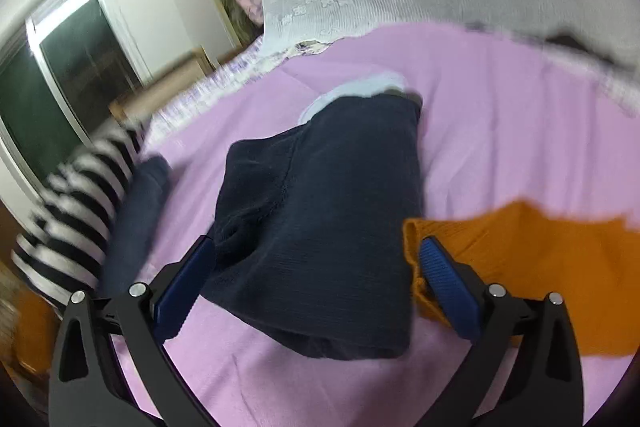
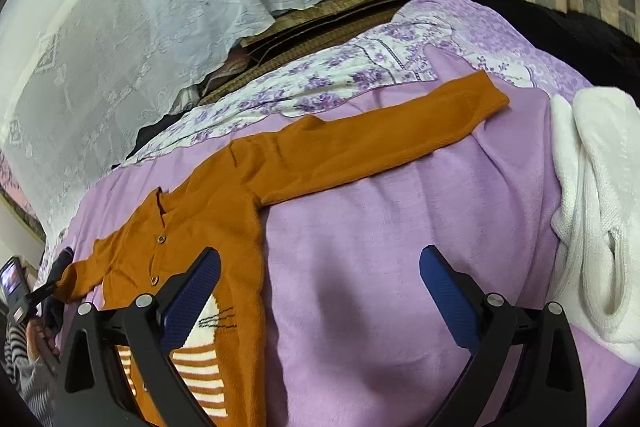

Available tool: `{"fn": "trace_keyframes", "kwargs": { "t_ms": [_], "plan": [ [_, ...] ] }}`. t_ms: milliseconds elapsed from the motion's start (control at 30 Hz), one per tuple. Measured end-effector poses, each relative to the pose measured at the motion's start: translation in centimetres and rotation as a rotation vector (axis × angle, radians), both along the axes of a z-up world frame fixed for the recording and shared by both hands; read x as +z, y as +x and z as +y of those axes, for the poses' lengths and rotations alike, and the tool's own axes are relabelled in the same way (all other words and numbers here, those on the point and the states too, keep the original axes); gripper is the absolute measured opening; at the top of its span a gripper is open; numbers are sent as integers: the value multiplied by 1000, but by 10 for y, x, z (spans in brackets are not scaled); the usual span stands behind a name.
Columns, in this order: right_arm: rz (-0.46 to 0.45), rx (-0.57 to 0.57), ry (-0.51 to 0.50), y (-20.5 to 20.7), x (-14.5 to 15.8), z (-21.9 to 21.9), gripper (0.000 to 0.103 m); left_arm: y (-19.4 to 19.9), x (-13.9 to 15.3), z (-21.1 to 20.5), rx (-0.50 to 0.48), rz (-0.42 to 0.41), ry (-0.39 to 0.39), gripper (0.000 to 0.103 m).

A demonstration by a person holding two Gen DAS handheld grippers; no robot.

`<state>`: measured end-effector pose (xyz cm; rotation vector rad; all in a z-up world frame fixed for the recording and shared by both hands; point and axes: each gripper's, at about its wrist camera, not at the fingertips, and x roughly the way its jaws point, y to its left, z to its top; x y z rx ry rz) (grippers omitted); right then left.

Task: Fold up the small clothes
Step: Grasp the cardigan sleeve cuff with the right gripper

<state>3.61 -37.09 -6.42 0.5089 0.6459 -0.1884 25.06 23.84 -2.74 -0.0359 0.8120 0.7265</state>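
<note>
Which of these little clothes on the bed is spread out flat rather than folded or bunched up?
The orange sweater, with its buttons showing and one sleeve stretched out. The navy garment lies folded, and the white garment is bunched.

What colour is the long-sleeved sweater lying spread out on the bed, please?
The sweater is burnt orange with a white-striped front panel, clearest in the right wrist view.

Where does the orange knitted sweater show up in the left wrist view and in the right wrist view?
Left wrist: orange knitted sweater at right edge, beside the dark navy garment.
Right wrist: it spreads from lower left, one sleeve reaching to upper right.
Shared landmark: lilac fleece blanket beneath it.
</note>
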Motion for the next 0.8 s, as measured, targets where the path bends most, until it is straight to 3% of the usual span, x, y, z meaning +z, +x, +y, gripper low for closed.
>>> {"fn": "trace_keyframes", "kwargs": {
  "t_ms": [100, 233, 300, 433, 500, 600, 800],
  "plan": [
    [3, -19, 44, 4, -1, -8, 100, -12, 19, -30, -105, -29, -28, 99],
    [-39, -48, 145, 13, 7, -27, 99, -20, 37, -122, -412, -33, -77, 99],
    [-32, -70, 152, 21, 11, -36, 93, -23, 39, -165, -533, -20, -99, 99],
    [-26, -131, 222, 33, 12, -62, 64, -27, 30, -267, -749, 30, -100, 99],
    [-18, -171, 283, 34, 7, -78, 56, -33, 22, -316, -808, 45, -73, 99],
    [-23, -256, 352, 32, -1, -99, 56, -26, 13, -357, -864, 74, -69, 99],
    [3, -425, 437, 40, -22, -130, 56, -3, -15, -399, -842, 174, -206, 99]
  ]
}}
